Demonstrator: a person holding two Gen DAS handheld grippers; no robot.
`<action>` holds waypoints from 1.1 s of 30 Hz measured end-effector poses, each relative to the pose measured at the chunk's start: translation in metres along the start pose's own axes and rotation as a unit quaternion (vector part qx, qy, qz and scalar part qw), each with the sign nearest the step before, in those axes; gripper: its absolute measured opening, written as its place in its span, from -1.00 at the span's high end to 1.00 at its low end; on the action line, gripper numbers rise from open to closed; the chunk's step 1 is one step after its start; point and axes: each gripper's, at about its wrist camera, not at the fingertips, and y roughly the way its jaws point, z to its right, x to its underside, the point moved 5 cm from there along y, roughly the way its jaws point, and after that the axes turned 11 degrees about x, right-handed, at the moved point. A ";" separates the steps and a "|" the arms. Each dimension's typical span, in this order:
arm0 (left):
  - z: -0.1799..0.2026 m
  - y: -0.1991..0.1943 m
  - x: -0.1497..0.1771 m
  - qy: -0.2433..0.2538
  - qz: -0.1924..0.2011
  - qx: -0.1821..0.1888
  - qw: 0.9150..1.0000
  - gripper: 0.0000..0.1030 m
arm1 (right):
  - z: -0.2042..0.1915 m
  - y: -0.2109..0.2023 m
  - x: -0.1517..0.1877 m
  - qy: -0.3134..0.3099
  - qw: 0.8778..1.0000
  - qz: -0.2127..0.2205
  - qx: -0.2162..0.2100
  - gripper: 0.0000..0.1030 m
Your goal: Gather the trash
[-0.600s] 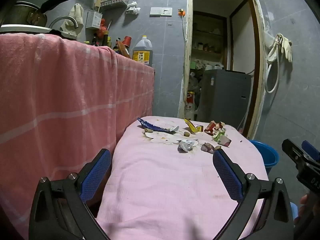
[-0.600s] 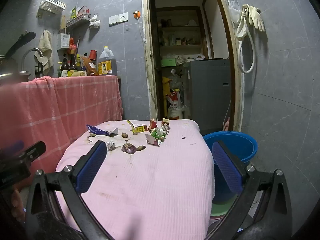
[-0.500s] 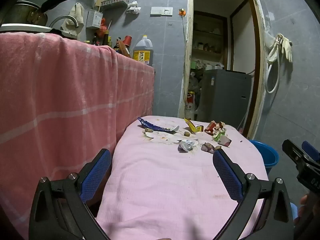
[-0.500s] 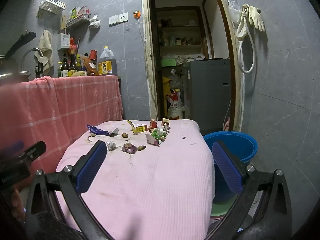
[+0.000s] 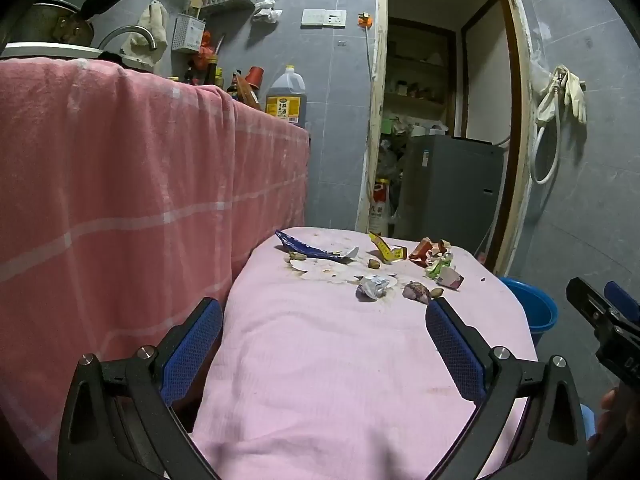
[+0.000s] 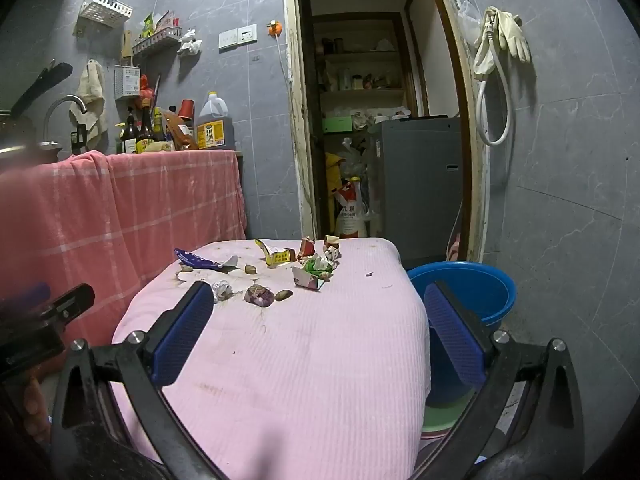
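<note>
Trash lies scattered on the far half of a small table under a pink cloth [image 5: 340,360]: a blue wrapper [image 5: 310,249], a yellow carton piece [image 5: 384,250], a crumpled foil ball [image 5: 374,286], a purple scrap [image 5: 416,291], red and green packets [image 5: 438,258]. In the right wrist view the same pile shows the blue wrapper [image 6: 200,260], yellow carton [image 6: 278,256] and purple scrap [image 6: 259,294]. My left gripper [image 5: 322,336] hangs open over the table's near part, empty. My right gripper [image 6: 316,320] is open and empty too, well short of the trash.
A blue bucket [image 6: 472,292] stands on the floor right of the table [image 5: 532,308]. A counter draped in pink checked cloth [image 5: 120,200] rises on the left, with bottles [image 6: 212,128] and a faucet on top. A doorway with a grey appliance [image 6: 416,184] lies behind.
</note>
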 end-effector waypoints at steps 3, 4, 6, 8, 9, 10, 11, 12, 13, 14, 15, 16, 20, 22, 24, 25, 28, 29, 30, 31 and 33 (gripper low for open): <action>0.001 0.000 0.000 0.000 0.001 0.000 1.000 -0.94 | -0.001 0.001 0.000 -0.001 1.000 0.000 0.000 -1.00; 0.001 0.000 0.000 -0.001 0.001 0.000 1.000 -0.94 | -0.001 0.001 0.000 -0.001 1.000 -0.001 -0.001 -1.00; 0.000 -0.001 -0.001 -0.001 0.000 0.000 1.000 -0.94 | 0.000 0.001 0.000 -0.001 1.000 -0.001 0.000 -1.00; 0.001 -0.001 -0.001 -0.001 -0.001 0.000 1.000 -0.94 | 0.000 0.000 0.000 -0.001 1.000 0.000 -0.001 -1.00; 0.001 -0.001 -0.001 0.000 -0.001 0.000 1.000 -0.94 | 0.000 0.000 0.000 -0.001 1.000 0.000 -0.001 -1.00; 0.002 -0.001 -0.001 0.000 0.000 0.000 1.000 -0.94 | 0.000 0.000 0.000 -0.001 1.000 0.000 -0.001 -1.00; 0.002 -0.001 -0.001 0.000 -0.001 0.001 1.000 -0.94 | 0.000 0.000 0.000 -0.001 1.000 0.000 -0.001 -1.00; 0.003 0.000 -0.001 0.000 -0.001 0.001 1.000 -0.94 | 0.000 0.001 0.000 -0.001 1.000 -0.001 -0.001 -1.00; 0.003 0.000 -0.001 0.000 -0.001 0.001 1.000 -0.94 | 0.000 0.001 0.000 -0.001 1.000 -0.001 -0.001 -1.00; 0.004 0.000 -0.001 0.001 -0.001 0.001 1.000 -0.94 | 0.000 0.000 0.000 -0.001 1.000 -0.001 -0.001 -1.00; 0.000 -0.001 0.000 -0.002 0.001 -0.001 1.000 -0.94 | 0.000 0.000 0.000 -0.001 1.000 -0.001 -0.001 -1.00; 0.000 -0.001 0.000 -0.002 0.000 -0.001 1.000 -0.94 | 0.000 0.000 0.000 -0.001 1.000 -0.001 0.000 -1.00; 0.000 -0.001 0.000 -0.002 0.000 0.000 1.000 -0.94 | 0.000 0.000 0.000 -0.001 1.000 -0.001 0.000 -1.00; 0.000 0.000 0.000 -0.003 0.001 0.000 1.000 -0.94 | 0.000 0.000 0.000 -0.001 1.000 0.000 -0.001 -1.00; 0.000 0.000 0.000 -0.002 0.000 0.000 1.000 -0.94 | 0.000 0.000 -0.001 -0.002 1.000 -0.001 -0.001 -1.00; -0.001 -0.001 0.000 -0.002 0.000 0.000 1.000 -0.94 | 0.000 0.000 -0.001 -0.002 1.000 0.000 -0.001 -1.00; -0.001 0.000 0.000 -0.003 0.001 0.000 1.000 -0.94 | 0.000 0.000 -0.001 -0.002 1.000 -0.001 -0.001 -1.00; -0.001 0.000 0.000 -0.003 0.001 0.000 1.000 -0.94 | 0.000 0.000 -0.001 -0.002 1.000 -0.001 -0.001 -1.00; -0.001 0.000 0.000 -0.003 0.000 0.000 1.000 -0.94 | 0.000 0.000 -0.001 -0.001 1.000 0.000 -0.001 -1.00; -0.001 0.000 0.000 -0.003 0.000 0.000 1.000 -0.94 | 0.000 0.000 -0.001 -0.001 1.000 0.000 0.000 -1.00; -0.001 0.000 0.000 -0.002 0.000 0.001 1.000 -0.94 | 0.000 0.000 -0.001 -0.001 1.000 -0.001 -0.001 -1.00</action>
